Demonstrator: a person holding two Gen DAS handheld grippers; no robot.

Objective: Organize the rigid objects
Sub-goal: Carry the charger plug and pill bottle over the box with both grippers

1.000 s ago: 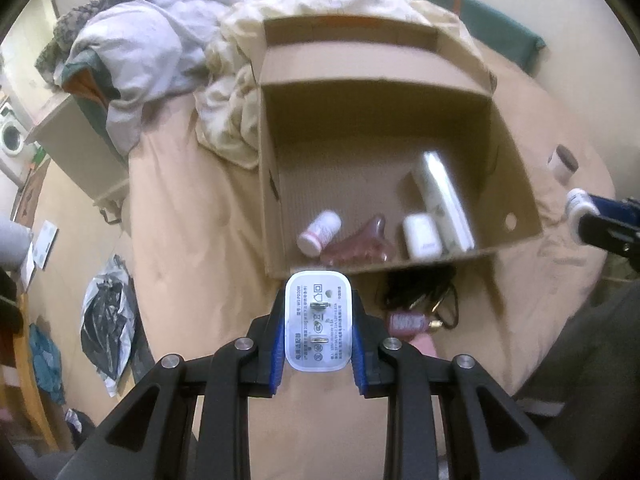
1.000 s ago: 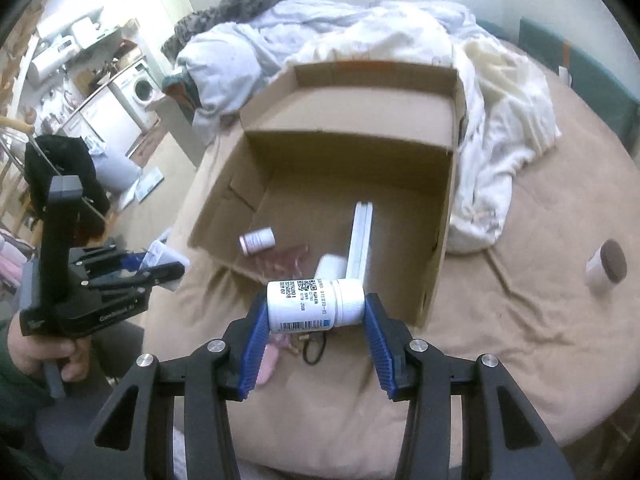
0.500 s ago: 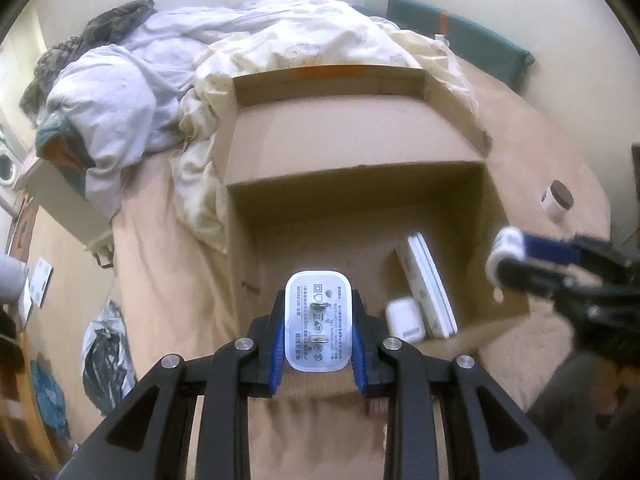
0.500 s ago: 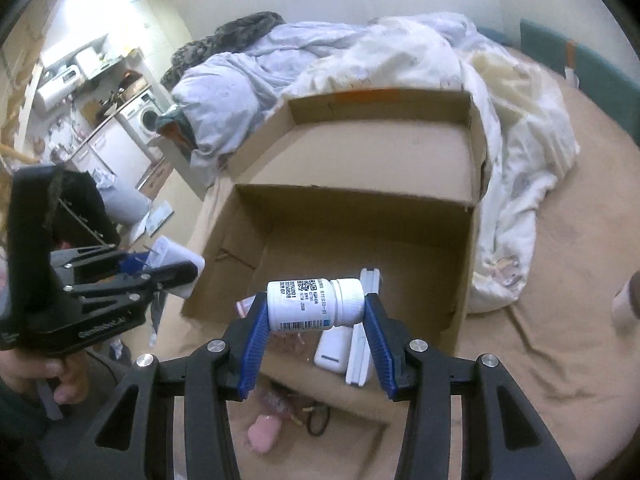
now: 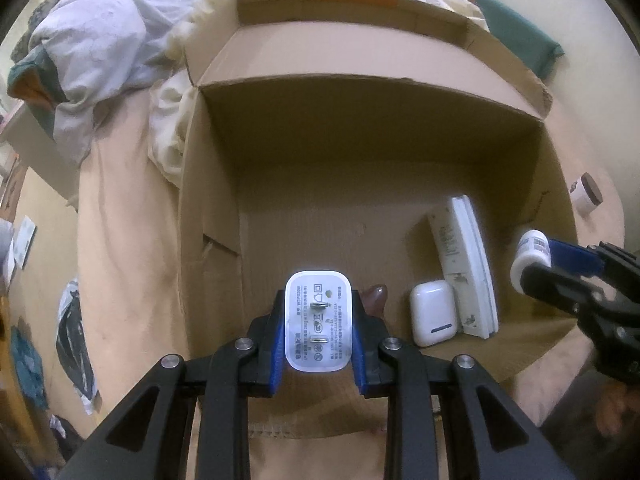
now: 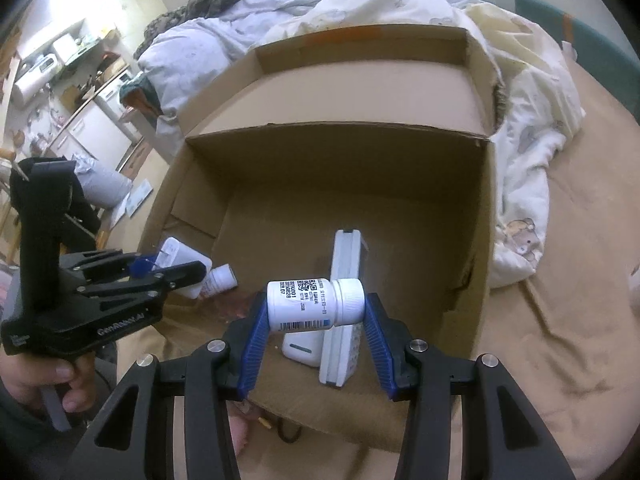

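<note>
My left gripper [image 5: 318, 322] is shut on a white plug charger [image 5: 318, 320] and holds it over the near edge of an open cardboard box [image 5: 360, 120]. My right gripper [image 6: 316, 308] is shut on a white pill bottle [image 6: 316, 304], held sideways over the box's [image 6: 340, 92] near edge. In the box lie a white remote [image 5: 464, 264], a white earbuds case [image 5: 434, 314] and a small white bottle [image 6: 218, 278]. The right gripper also shows in the left wrist view [image 5: 536, 260], and the left gripper in the right wrist view [image 6: 172, 268].
The box sits on a tan bed sheet [image 6: 560, 320]. Crumpled white bedding [image 6: 532, 128] lies behind and right of it. A small brown-lidded jar [image 5: 586, 194] stands on the bed to the right. Cables and a pink item [image 6: 280, 428] lie before the box.
Both grippers have moved forward and down toward the box, each keeping its object. The box interior now fills both views.
</note>
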